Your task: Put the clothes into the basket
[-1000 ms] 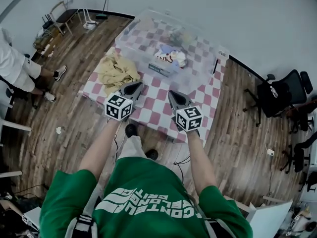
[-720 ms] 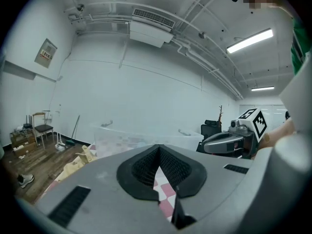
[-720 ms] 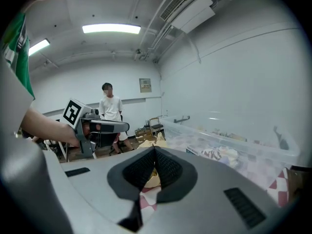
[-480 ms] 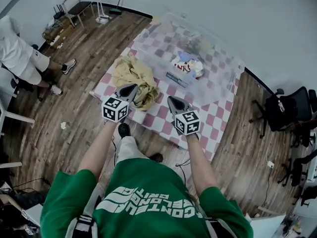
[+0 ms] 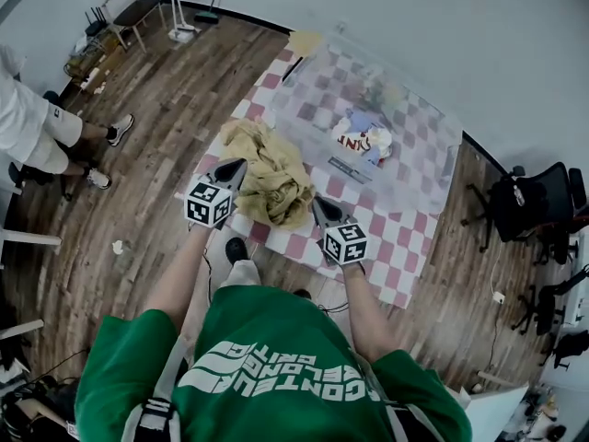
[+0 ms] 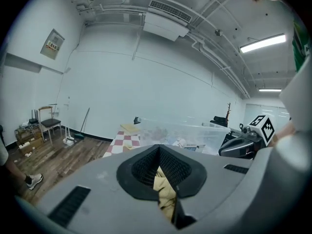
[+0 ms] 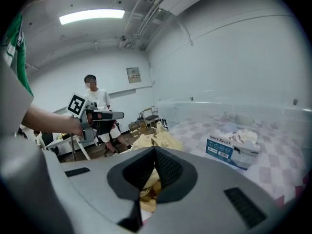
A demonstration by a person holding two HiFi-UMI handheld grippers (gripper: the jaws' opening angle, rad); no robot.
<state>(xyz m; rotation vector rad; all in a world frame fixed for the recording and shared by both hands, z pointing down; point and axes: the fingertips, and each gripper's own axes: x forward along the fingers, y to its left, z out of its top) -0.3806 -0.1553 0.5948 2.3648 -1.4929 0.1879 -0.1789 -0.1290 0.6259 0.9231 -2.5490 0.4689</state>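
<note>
Two closed grippers at one yellow garment, one clear basket beyond.

Nearest, the left gripper (image 5: 231, 166) and right gripper (image 5: 321, 204) both have their jaws pressed together, holding nothing (yellow cloth shows just past their tips). Between them the single yellow garment (image 5: 272, 179) lies heaped by the near left edge of the checked table (image 5: 398, 239). A bare checked strip stays free on the near right. The one clear basket (image 5: 433, 145) fills the far half, a few clothes inside.

Crumpled mustard-yellow garment (image 5: 271, 178) heaped on checkered surface (image 5: 405, 247), clear basket (image 5: 317, 109) at its 1 o'clock, upright, holding small mixed clothes pile (image 5: 363, 138)
</note>
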